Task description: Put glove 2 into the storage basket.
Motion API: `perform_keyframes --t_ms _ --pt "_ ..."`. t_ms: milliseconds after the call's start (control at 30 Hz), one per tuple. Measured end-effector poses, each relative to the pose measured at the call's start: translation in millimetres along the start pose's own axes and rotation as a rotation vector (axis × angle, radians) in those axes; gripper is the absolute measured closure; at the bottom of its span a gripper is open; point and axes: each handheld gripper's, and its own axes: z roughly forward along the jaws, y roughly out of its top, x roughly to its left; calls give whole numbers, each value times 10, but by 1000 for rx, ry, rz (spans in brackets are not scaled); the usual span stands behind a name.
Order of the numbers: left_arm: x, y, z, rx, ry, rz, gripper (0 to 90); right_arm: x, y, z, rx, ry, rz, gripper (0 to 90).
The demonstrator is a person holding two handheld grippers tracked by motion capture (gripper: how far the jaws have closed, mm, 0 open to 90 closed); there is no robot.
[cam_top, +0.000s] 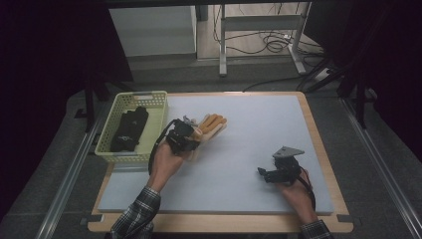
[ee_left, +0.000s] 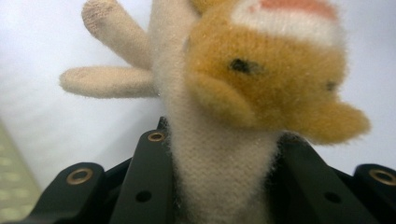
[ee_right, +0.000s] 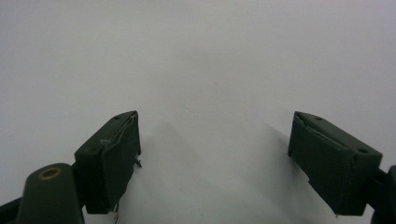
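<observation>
just right of the yellow basket (cam_top: 158, 107), above the grey mat (cam_top: 249, 144), the left gripper (cam_top: 185, 135) is clamped on a cream and orange plush glove (ee_left: 219, 140), its fingers fanning away; near the mat's right edge the right gripper (cam_top: 271, 174) rests with jaws apart, nothing between them

Left gripper (cam_top: 195, 133): black body, black cable looping off rear; in left gripper view, two black jaws showing brass-ringed screw holes. Right gripper (cam_top: 262, 172): black body wearing grey three-cornered plate on top, dark cable trailing along wrist; in right gripper view, jaws showing blocky dark pads (ee_right: 114, 158), brass eyelet at lower left. Person wearing plaid sleeves (cam_top: 137, 211), dark-and-light check.
</observation>
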Motion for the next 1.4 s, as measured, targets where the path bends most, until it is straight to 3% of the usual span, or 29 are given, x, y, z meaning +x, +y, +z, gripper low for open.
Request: perform_keyframes --t_ms 333,600,867,1167,1400 --pt "289 99 -249 -1 71 -34 704 0 -1 1 -1 0 -1 165" --pt "642 68 -469 -6 144 -109 699 0 -1 3 -3 0 0 165" --pt "1042 -110 -615 11 217 -200 691 -1 -1 3 -3 1 0 166" --pt "1387 -341 -642 53 298 -290 683 0 -1 4 -3 1 0 165" --pt "1534 -417 -457 101 316 -319 673 -1 -1 4 -3 1 1 165"
